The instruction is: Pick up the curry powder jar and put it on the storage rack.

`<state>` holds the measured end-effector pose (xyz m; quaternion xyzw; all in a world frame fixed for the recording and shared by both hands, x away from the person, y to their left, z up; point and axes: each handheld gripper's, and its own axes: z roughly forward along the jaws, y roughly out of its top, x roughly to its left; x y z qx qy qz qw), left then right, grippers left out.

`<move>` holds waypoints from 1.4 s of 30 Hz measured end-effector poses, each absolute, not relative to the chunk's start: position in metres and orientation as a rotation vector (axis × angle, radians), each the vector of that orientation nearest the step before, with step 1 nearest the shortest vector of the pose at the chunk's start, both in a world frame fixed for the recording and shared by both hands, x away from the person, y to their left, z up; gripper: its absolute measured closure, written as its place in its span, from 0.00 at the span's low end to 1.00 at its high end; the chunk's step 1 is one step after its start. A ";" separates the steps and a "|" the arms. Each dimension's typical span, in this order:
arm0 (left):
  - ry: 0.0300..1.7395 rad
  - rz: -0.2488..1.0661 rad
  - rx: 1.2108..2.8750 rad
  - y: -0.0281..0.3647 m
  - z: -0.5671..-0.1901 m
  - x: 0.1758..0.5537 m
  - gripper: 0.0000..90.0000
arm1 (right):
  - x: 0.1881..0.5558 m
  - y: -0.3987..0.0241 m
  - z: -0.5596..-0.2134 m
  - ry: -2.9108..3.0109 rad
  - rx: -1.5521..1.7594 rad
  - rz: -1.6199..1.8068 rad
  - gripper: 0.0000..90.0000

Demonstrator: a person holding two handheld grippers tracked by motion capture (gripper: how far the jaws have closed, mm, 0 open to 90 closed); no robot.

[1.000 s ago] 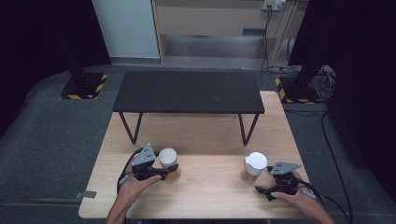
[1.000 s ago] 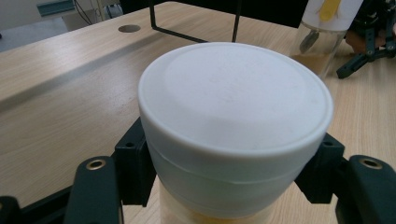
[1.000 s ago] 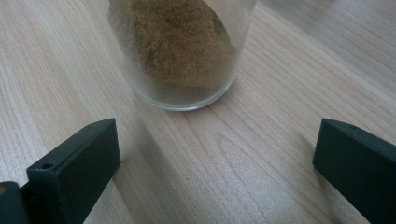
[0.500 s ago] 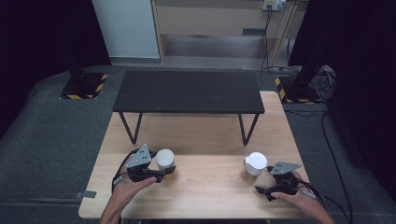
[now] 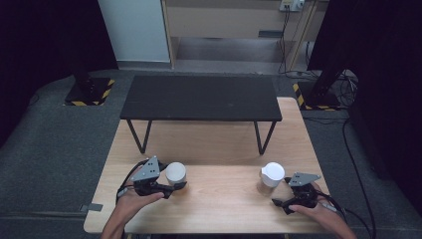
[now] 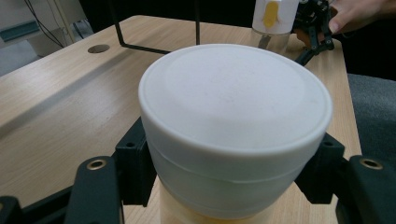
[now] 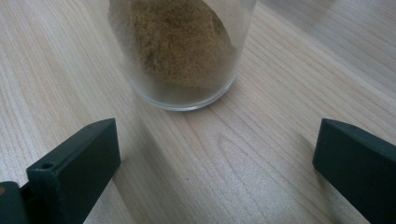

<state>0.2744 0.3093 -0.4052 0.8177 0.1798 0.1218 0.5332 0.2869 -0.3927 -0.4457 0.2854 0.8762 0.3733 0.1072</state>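
Since my left claw (image 5: 175, 186) is clamped on the white lid of one jar (image 6: 236, 126) near the table's (image 5: 219, 149) left front edge, a careless twist or lift could drag the whole jar over or let the smooth lid slip out. My right claw (image 5: 279, 203) stands wide open just short of the other jar (image 5: 272, 174) near the right front edge; closing off-centre could knock that glass of brown powder sideways. The first jar's contents are hidden under the lid, and the second jar's top is cut off in the right gripper view.
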 end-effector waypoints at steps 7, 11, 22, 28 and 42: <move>0.418 0.282 1.949 0.310 -0.403 0.275 0.37 | 0.287 -0.393 -0.446 2.578 0.842 1.098 0.02; 0.417 0.280 1.956 0.311 -0.401 0.275 0.37 | 0.287 -0.393 -0.446 2.578 0.841 1.098 0.02; 0.392 0.272 1.939 0.308 -0.383 0.275 0.37 | 0.286 -0.392 -0.446 2.578 0.843 1.098 0.02; 0.366 0.284 1.960 0.306 -0.359 0.280 0.37 | 0.286 -0.392 -0.446 2.578 0.843 1.099 0.02; 0.323 0.285 2.009 0.300 -0.306 0.303 0.37 | 0.286 -0.392 -0.446 2.577 0.843 1.099 0.02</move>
